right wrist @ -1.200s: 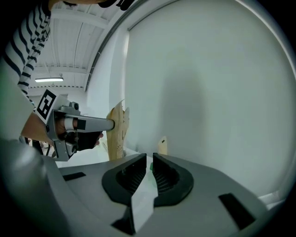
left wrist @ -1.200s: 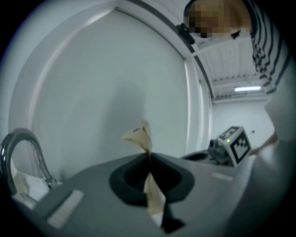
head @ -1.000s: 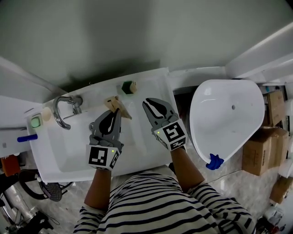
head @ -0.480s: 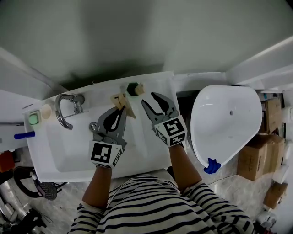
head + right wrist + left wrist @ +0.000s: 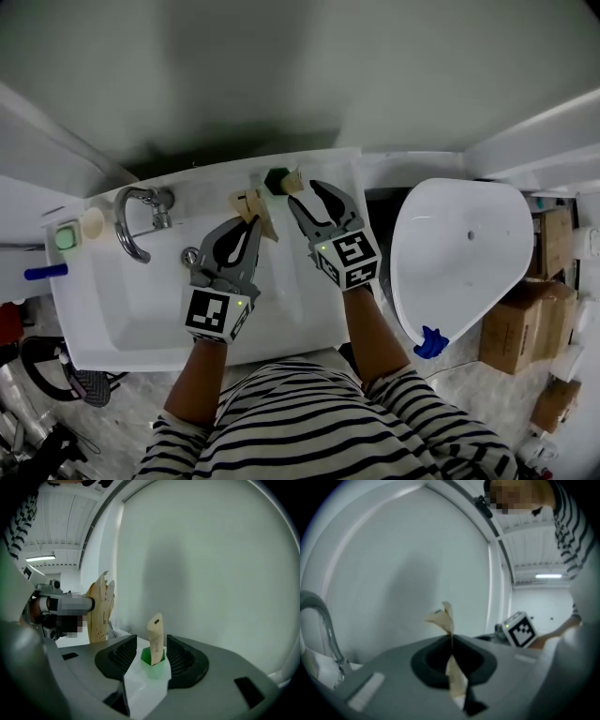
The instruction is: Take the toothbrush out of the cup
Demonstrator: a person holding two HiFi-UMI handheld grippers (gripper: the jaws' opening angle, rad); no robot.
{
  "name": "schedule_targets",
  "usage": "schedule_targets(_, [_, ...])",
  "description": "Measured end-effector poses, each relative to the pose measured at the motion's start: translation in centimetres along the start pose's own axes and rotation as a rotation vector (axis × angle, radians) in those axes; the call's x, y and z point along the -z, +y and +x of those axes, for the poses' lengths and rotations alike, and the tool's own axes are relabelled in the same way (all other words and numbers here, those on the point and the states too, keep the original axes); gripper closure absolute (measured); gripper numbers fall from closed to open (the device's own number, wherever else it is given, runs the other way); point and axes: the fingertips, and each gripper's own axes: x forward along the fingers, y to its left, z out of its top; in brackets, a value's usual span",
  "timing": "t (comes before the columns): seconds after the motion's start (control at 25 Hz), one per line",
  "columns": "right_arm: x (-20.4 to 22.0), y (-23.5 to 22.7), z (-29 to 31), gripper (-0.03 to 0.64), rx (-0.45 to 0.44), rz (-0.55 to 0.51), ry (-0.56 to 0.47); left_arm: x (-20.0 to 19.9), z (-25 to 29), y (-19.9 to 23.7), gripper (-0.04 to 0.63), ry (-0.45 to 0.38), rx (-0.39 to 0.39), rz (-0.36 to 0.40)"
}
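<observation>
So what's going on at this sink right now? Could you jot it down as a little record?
Place: white sink with a faucet
Cup: green cup at the sink's back edge, with a paper-wrapped toothbrush standing in it
Left hand-held gripper: shut on a tan paper packet
Right hand-held gripper: jaws have just been opening; they stand either side of the cup, not pressing it

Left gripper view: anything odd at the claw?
Yes. The left claw is shut on a beige paper packet whose top edge looks ragged and torn; it sticks up crooked past the claw tips.
</observation>
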Motion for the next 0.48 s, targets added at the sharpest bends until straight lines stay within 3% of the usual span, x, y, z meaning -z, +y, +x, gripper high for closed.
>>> schedule_targets(0.48, [0.5,-0.8,2.1,0.446,0.008,0.013,0.014,-0.1,-0.2,0.0,0.583,-0.005,0.012,-0.005])
